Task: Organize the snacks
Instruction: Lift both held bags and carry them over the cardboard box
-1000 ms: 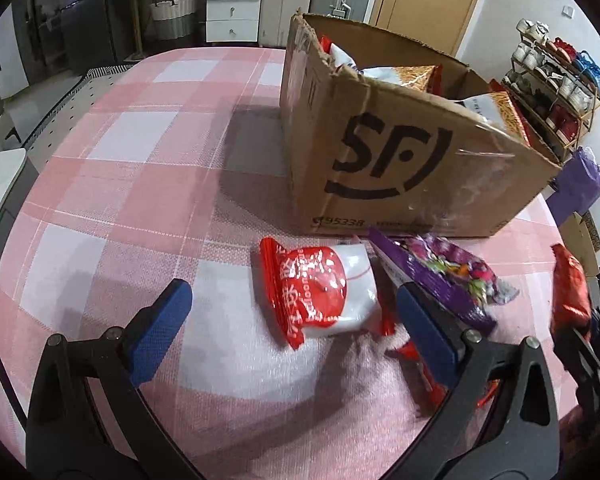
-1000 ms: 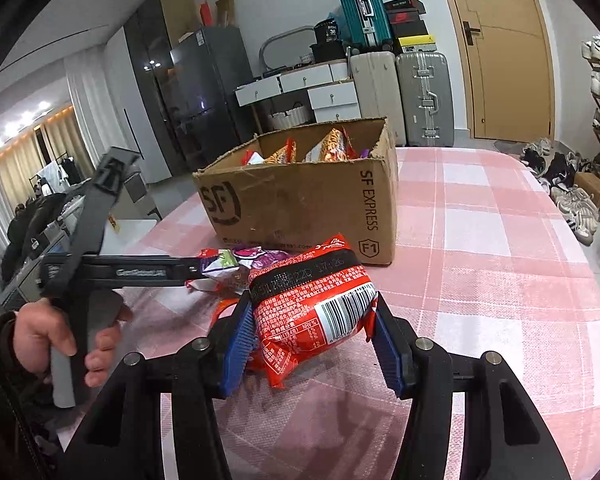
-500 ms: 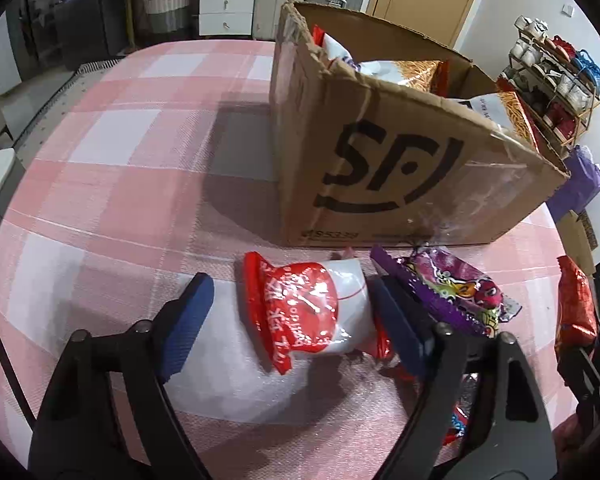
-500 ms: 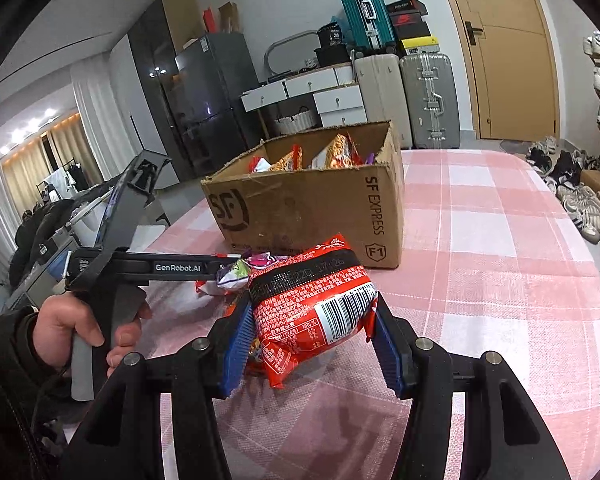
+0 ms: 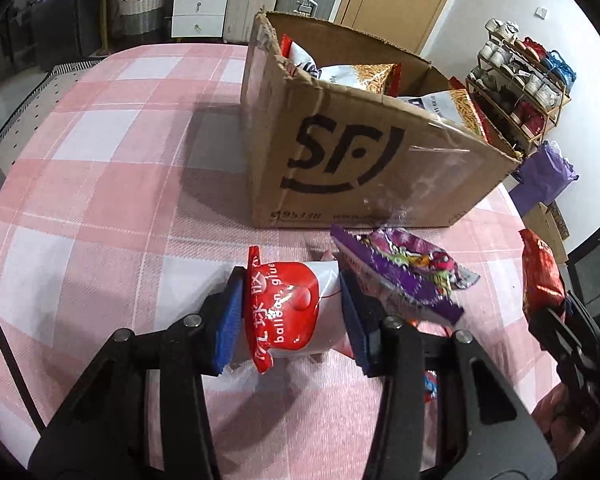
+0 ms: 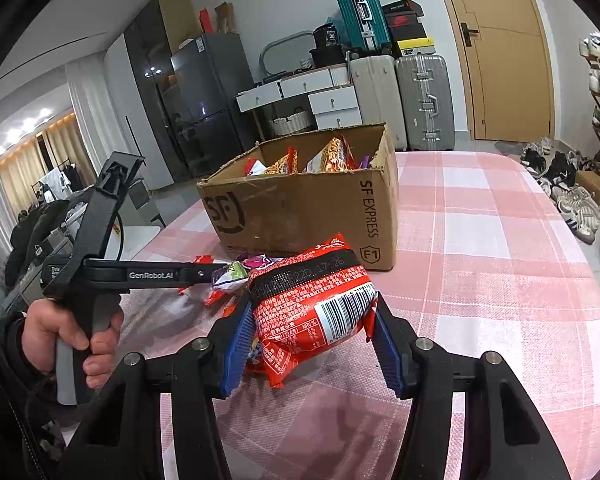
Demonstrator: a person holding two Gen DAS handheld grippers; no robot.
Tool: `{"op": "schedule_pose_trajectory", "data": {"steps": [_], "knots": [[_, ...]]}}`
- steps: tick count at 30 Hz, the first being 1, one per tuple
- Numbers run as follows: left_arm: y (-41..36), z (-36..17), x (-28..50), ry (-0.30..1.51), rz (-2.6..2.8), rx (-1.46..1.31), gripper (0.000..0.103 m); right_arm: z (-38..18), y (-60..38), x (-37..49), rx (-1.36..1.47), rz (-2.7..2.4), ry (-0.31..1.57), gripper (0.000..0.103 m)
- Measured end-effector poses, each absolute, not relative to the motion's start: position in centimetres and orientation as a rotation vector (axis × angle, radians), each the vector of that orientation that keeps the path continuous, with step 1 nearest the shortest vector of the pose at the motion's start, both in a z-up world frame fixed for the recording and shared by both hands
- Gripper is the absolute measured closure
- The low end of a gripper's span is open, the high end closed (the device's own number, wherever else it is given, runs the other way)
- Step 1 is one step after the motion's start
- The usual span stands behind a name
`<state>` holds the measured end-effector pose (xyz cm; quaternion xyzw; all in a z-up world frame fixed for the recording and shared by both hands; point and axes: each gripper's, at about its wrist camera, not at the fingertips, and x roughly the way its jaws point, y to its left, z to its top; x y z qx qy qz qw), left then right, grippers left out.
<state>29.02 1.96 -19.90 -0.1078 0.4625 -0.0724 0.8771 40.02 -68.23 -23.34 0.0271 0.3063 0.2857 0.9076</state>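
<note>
Snacks lie loose on the pink checked tablecloth in front of the cardboard box, which already holds several packets. Left gripper: jaws closing on a red-and-white packet that rests on the cloth, blue pads at both its sides. A purple packet lies just beside it. Right gripper: jaws clamped narrow on a red packet, held near the box.
</note>
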Motion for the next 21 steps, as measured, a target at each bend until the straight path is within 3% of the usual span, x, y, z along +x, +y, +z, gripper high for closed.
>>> {"op": "schedule_pose_trajectory", "data": {"steps": [21], "knots": [[4.2,-14.8,19.6,0.845,-0.17,-0.223,0.06,-19.8,-66.3,36.2,0.02,0.607,0.594,0.048]]}}
